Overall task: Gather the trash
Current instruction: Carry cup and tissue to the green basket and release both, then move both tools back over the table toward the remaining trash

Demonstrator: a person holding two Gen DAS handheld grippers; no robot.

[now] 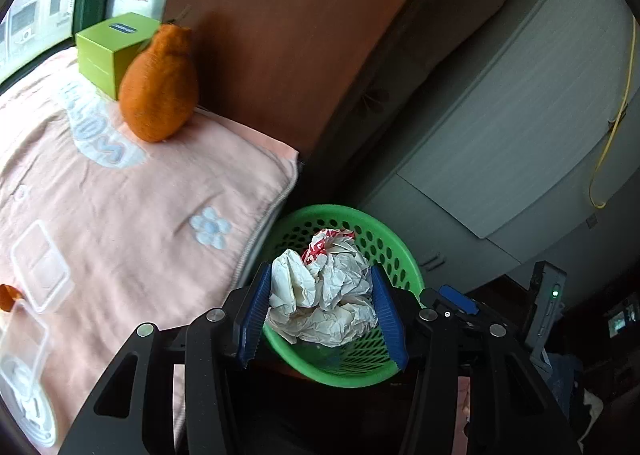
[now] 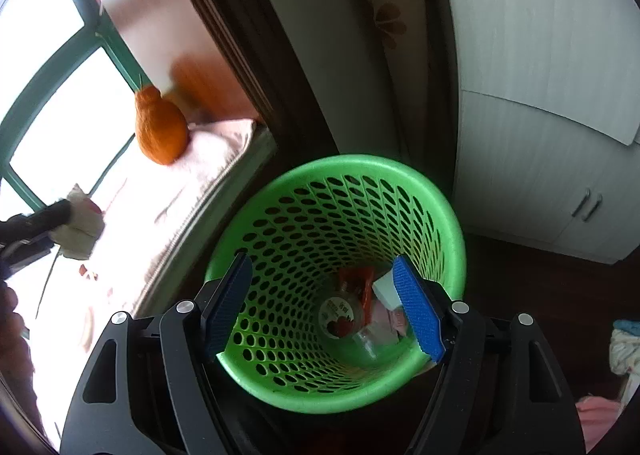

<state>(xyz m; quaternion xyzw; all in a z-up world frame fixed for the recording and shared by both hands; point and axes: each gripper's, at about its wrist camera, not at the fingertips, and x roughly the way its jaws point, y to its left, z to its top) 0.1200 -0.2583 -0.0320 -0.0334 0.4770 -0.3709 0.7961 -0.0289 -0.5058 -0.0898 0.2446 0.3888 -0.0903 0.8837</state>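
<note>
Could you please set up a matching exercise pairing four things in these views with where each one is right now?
Things:
1. crumpled white paper wad
2. orange pear-shaped plush toy
3. lime-green cardboard box
4. round clear container with a red label

Places:
A. at the bottom of the green perforated plastic basket
B. between the left gripper pads
C. behind the plush, near the window
D. upright on the pink blanket

Pairs: 1-B, 2-D, 3-C, 4-A
</note>
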